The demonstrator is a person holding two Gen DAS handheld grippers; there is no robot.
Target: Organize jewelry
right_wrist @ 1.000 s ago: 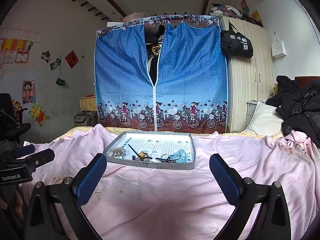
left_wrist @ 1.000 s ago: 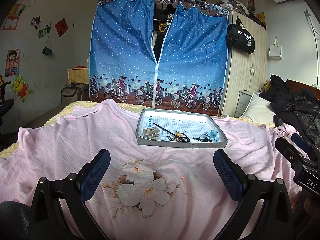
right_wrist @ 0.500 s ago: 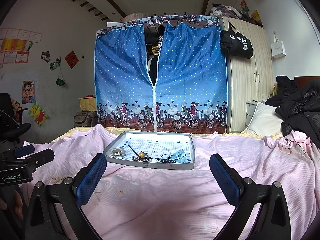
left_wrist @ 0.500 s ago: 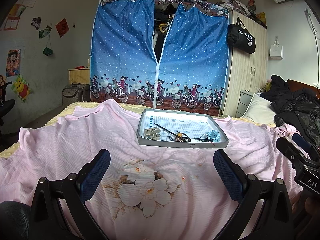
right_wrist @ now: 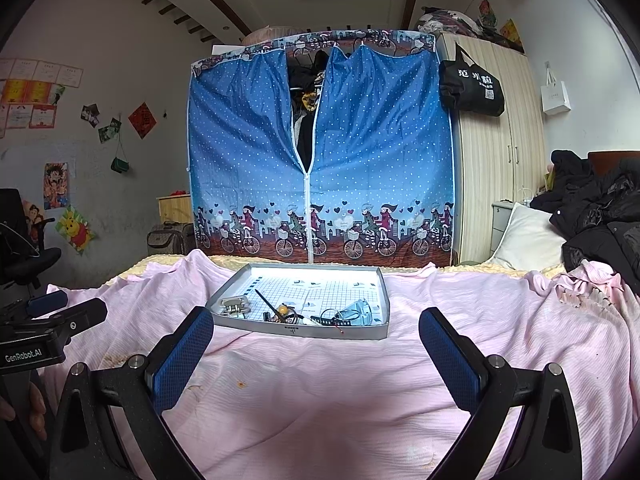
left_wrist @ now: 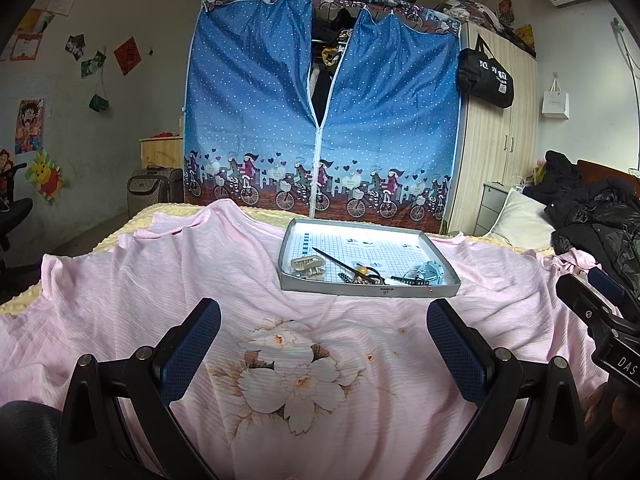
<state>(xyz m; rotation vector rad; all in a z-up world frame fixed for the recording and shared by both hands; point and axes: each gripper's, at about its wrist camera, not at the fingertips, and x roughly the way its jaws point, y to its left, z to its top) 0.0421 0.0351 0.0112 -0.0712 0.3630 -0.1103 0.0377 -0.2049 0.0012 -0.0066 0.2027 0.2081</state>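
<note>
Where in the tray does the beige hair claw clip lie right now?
In both wrist views the beige hair claw clip lies in the near left corner of the grey tray, just left of the thin black stick.

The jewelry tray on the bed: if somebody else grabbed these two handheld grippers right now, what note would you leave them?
Left gripper: open, empty, above the pink sheet, short of the tray.
Right gripper: open, empty, also short of the tray.
Tray sits on the bed; the pieces lie bunched along its near edge: beige hair clip, black stick, yellow bead, light blue piece.
Done: nothing visibly sorted.
Left: all of it.
</note>
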